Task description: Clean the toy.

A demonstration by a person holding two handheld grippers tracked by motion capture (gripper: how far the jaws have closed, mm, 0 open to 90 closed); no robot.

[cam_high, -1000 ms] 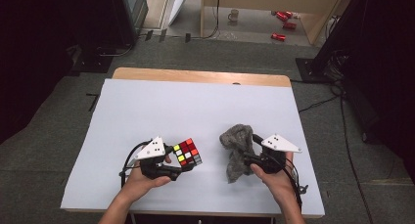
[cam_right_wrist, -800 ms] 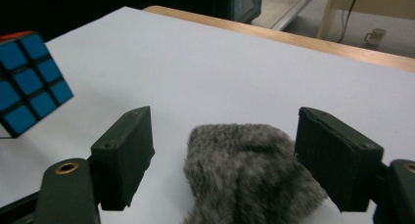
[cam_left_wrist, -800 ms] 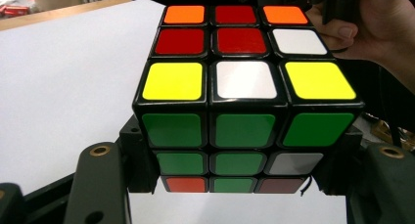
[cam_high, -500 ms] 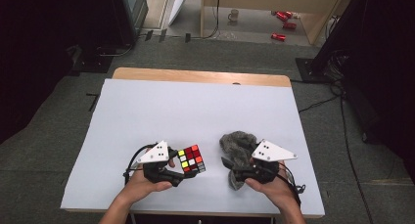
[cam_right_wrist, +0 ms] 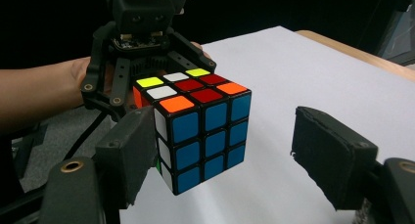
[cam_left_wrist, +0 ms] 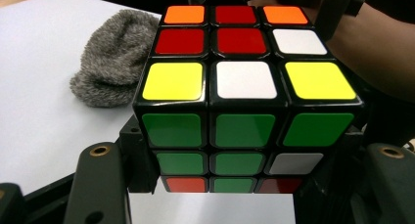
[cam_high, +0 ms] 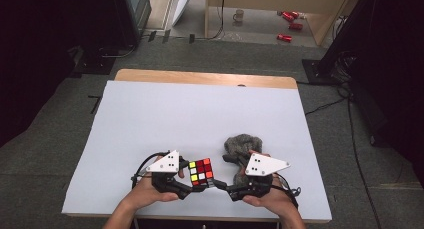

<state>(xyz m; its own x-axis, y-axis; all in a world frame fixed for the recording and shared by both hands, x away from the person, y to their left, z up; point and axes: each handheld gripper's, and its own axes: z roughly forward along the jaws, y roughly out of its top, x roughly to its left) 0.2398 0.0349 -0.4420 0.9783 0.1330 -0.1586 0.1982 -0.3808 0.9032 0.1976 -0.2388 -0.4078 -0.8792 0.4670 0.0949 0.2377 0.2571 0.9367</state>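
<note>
Down at the near edge of the table (cam_high: pixel 150 114), both hands are working close together. The left gripper (cam_high: pixel 192 184) is clamping the puzzle cube (cam_high: pixel 200 171), its jaws pressing on opposite sides low on the cube, and it is holding it clear of the white surface; in the left gripper view the cube (cam_left_wrist: pixel 244 87) is sitting squarely between the jaws, green face towards the camera, a mixed red, orange, white and yellow face on top. The right gripper (cam_high: pixel 225 185) is facing it from the other side with its jaws spread wide and gripping nothing: in the right gripper view the blue face of the cube (cam_right_wrist: pixel 200 136) is hanging between the two black pads, one pad just beside the cube's near corner, the other well apart. Just behind the right hand (cam_high: pixel 272 199), the grey knitted cloth (cam_high: pixel 240 145) is lying crumpled on the table, apart from the cube.
</note>
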